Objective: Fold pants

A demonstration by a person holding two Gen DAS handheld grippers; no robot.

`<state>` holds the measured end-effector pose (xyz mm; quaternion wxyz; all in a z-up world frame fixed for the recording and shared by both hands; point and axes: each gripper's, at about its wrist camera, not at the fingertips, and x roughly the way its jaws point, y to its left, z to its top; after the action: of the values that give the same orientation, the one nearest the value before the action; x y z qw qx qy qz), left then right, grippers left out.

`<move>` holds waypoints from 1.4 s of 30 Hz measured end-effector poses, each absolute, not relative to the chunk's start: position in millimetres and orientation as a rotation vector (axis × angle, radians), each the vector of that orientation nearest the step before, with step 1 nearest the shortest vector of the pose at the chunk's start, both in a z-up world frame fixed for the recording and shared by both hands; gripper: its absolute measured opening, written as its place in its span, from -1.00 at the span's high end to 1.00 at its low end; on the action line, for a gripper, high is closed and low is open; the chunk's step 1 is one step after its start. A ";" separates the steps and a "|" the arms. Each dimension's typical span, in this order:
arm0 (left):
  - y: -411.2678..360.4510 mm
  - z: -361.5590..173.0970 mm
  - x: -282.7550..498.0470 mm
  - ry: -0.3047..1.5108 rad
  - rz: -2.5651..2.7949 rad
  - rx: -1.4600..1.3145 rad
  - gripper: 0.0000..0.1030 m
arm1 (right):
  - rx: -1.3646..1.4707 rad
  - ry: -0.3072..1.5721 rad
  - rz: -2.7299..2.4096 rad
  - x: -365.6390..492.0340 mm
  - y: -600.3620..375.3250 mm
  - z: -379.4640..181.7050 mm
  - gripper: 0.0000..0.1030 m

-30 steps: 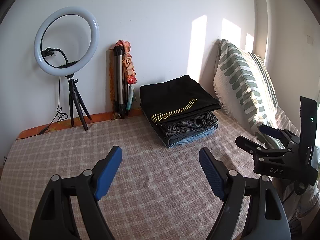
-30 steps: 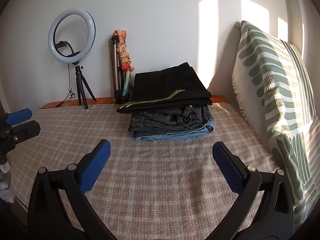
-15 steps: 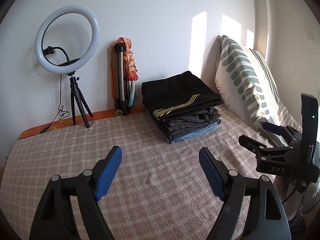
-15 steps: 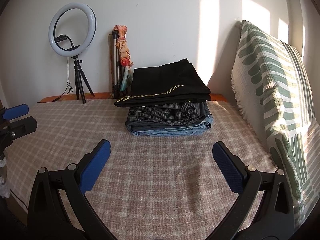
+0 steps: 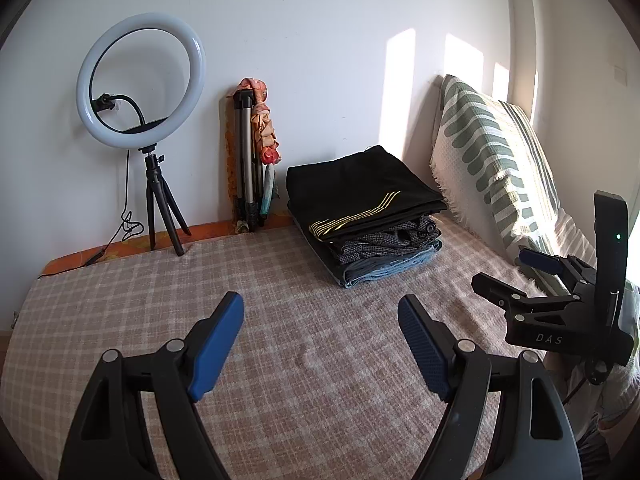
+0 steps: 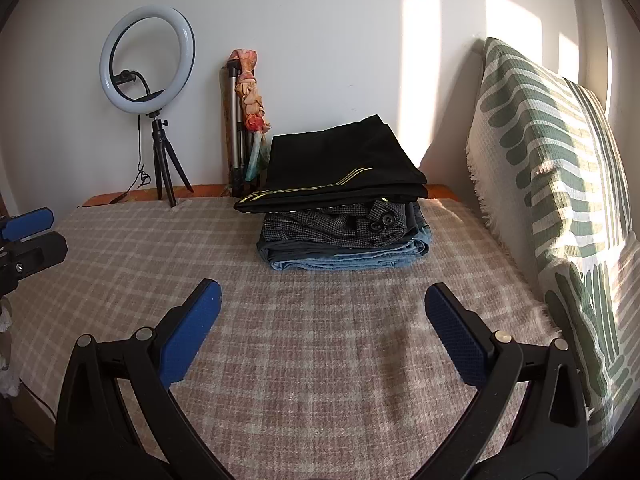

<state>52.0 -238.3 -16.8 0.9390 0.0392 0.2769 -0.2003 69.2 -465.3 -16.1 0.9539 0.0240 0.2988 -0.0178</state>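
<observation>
A stack of folded pants [image 5: 364, 216] [image 6: 344, 184] sits at the far side of the bed by the wall. Black pants with yellow stripes lie on top, a grey checked pair under them, and blue jeans at the bottom. My left gripper [image 5: 319, 300] hovers over the plaid bed cover [image 5: 160, 300], well short of the stack, open and holding nothing. My right gripper [image 6: 323, 288] also stands open and empty over the cover [image 6: 120, 248]. Each gripper shows in the other's view: the right gripper [image 5: 500, 268] at the right edge, the left gripper [image 6: 56, 230] at the left edge.
A ring light [image 5: 140, 21] on a small tripod stands at the back left by the wall. A folded tripod with a cloth [image 5: 250, 160] leans on the wall beside the stack. A green-and-white patterned cushion [image 5: 492, 152] [image 6: 552, 168] lines the right side.
</observation>
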 end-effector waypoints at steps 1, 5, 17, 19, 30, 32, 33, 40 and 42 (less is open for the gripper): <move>-238.5 -16.7 52.0 0.566 -0.411 0.081 -0.52 | 0.051 0.606 -0.037 69.0 -465.6 -15.9 -1.00; -240.9 -16.4 50.4 0.568 -0.425 0.085 -0.52 | 0.044 0.608 -0.033 69.8 -465.8 -16.5 -1.00; -243.1 -13.9 47.2 0.554 -0.419 0.095 -0.52 | 0.041 0.612 -0.026 68.8 -459.9 -13.5 -1.00; -242.9 -12.9 47.1 0.550 -0.413 0.097 -0.52 | 0.041 0.612 -0.025 68.7 -459.8 -13.2 -1.00; -240.1 -15.7 50.1 0.579 -0.371 0.083 -0.52 | 0.041 0.613 -0.028 67.9 -457.4 -13.1 -1.00; -240.0 -15.4 49.8 0.579 -0.369 0.086 -0.52 | 0.041 0.613 -0.028 68.1 -456.5 -13.2 -1.00; -240.2 -15.2 49.2 0.578 -0.370 0.086 -0.52 | 0.041 0.613 -0.028 67.8 -456.9 -13.6 -1.00; -240.0 -15.1 48.1 0.571 -0.356 0.092 -0.52 | 0.041 0.614 -0.023 68.6 -453.6 -14.2 -1.00; -238.8 -14.4 47.5 0.561 -0.347 0.087 -0.52 | 0.047 0.617 -0.018 69.7 -452.1 -15.2 -1.00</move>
<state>47.5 -238.8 -14.4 0.9452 0.0428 0.2752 -0.1702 69.7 -452.1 -15.2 0.9525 0.0229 0.3037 -0.0089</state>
